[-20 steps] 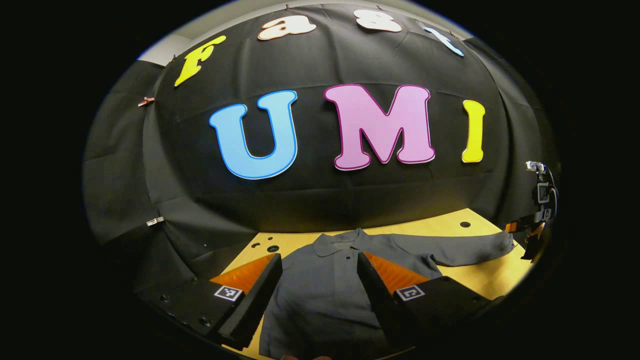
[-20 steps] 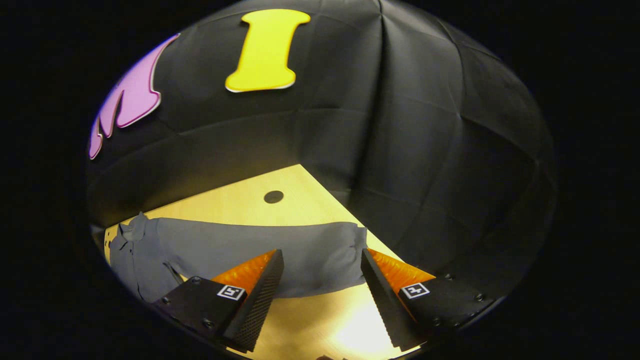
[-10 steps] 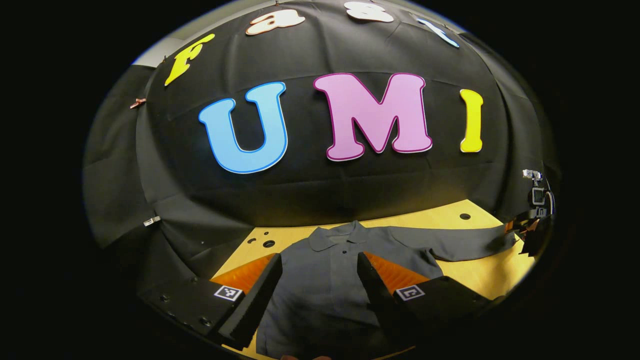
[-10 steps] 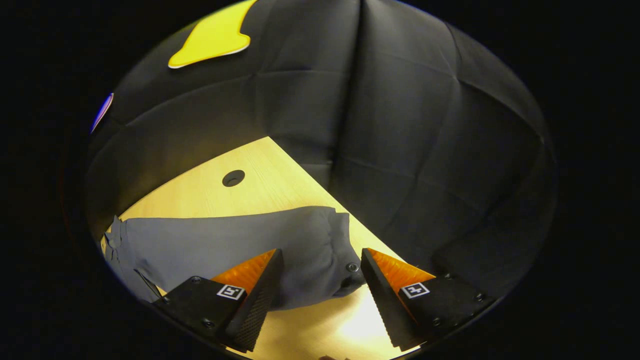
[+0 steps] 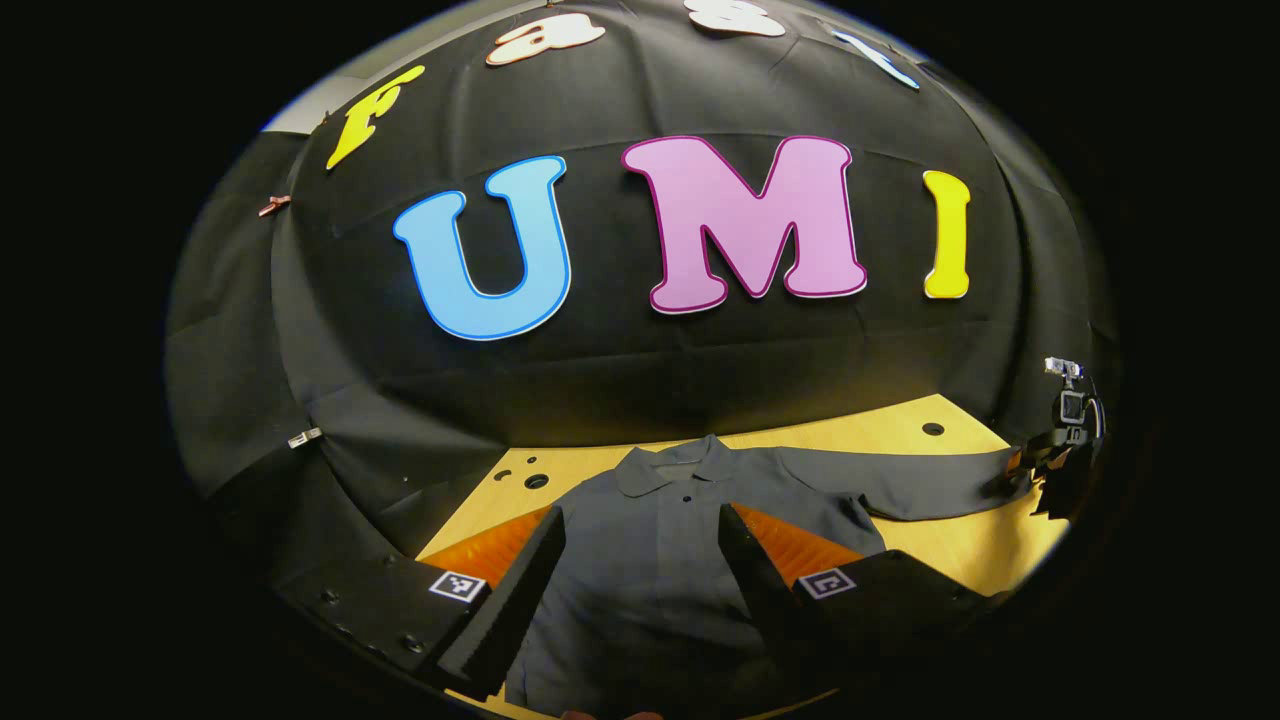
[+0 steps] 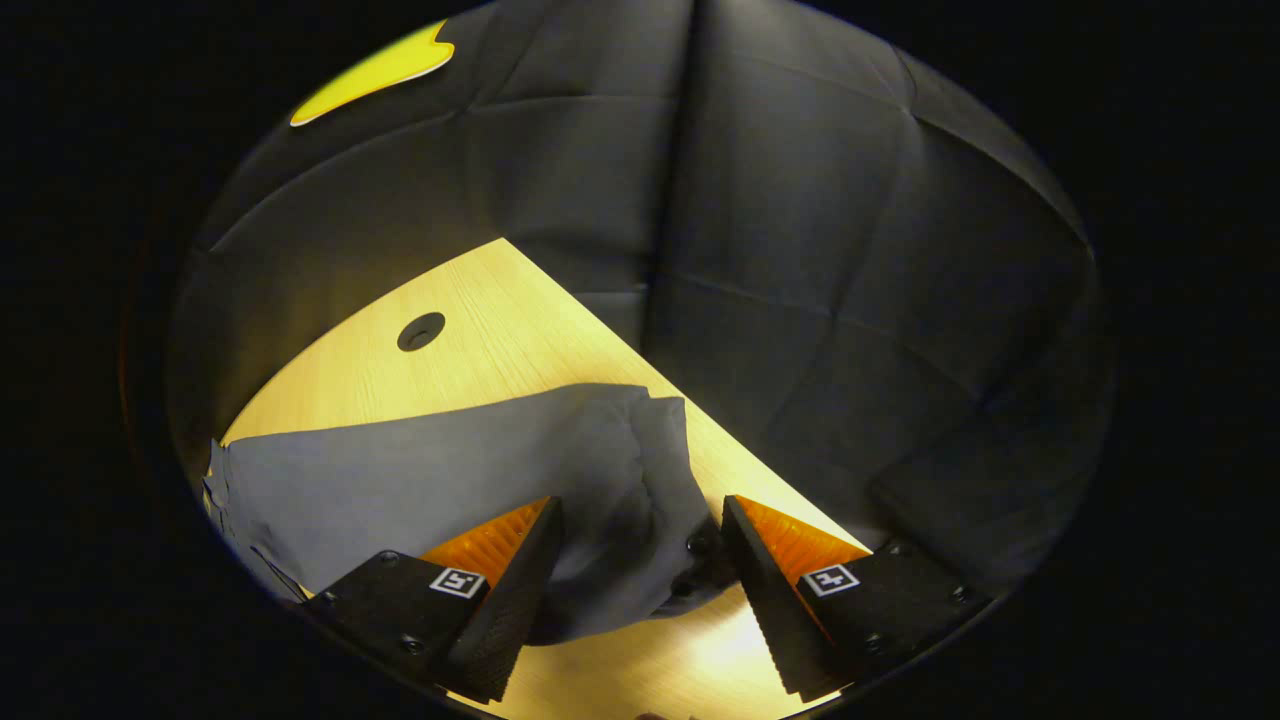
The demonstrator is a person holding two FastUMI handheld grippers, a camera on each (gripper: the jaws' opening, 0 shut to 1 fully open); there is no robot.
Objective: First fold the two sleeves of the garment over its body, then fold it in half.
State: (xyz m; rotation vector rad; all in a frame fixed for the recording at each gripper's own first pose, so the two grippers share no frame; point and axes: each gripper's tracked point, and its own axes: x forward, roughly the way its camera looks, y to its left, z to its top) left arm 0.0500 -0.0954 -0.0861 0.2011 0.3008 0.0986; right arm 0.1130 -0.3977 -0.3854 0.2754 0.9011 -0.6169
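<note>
Left gripper view: grey collared shirt [image 5: 650,560] lies flat on the wooden worktop [image 5: 960,545], one sleeve [image 5: 920,485] stretched toward the right edge. Left claw [image 5: 640,580] gapes wide over the body, holding nothing.

Right gripper view: right claw [image 6: 640,580] wide apart, straddling the cuff [image 6: 650,520], not pinching. Best close low on the cuff, near its buttons [image 6: 697,545]. Only a hole [image 6: 421,331] nearby; no obstruction.

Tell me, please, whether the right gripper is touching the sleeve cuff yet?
Cannot tell. In the right gripper view the cuff lies between the open fingers of the right gripper, but no contact or gap shows plainly.
</note>
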